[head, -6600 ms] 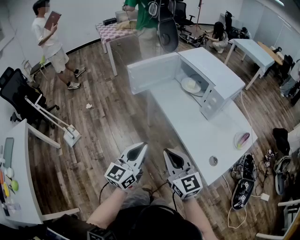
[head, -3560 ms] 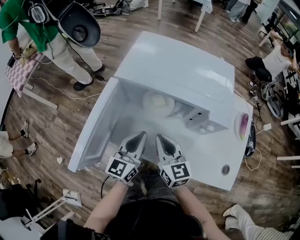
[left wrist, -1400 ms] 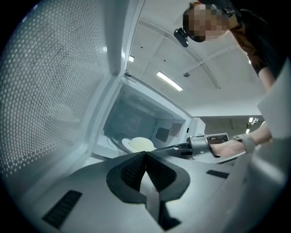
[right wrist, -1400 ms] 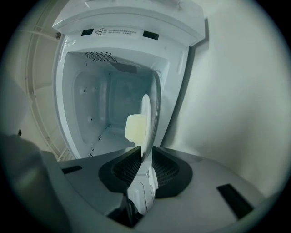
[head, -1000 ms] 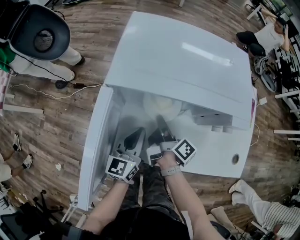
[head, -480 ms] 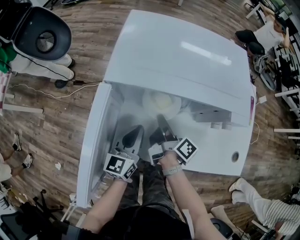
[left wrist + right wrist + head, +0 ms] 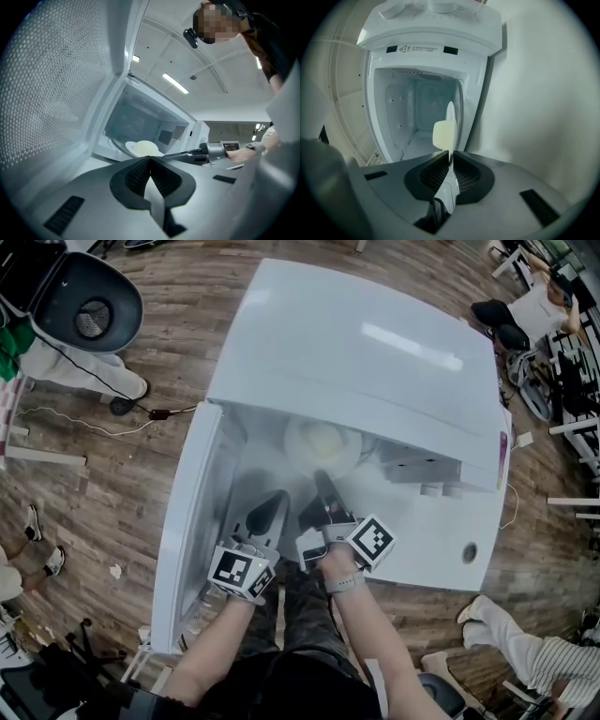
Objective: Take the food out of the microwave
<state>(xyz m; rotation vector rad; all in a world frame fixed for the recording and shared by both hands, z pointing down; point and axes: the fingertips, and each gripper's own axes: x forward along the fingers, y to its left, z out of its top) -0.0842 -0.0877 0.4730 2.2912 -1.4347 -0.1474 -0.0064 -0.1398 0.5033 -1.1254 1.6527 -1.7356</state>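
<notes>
Grasping step: the right gripper (image 7: 320, 476) has just been closing onto the plate (image 7: 451, 116) rim (food (image 7: 442, 134) aboard), while the left gripper (image 7: 150, 161) waits, jaws together. Next, draw it level out of the microwave (image 7: 375, 343).

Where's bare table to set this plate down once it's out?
Bare tabletop lies between the right gripper, the microwave's control panel and the cable hole. Crowded: the oven mouth, where the left gripper sits by the open door and the right gripper's jaws have just closed further on the plate rim.
</notes>
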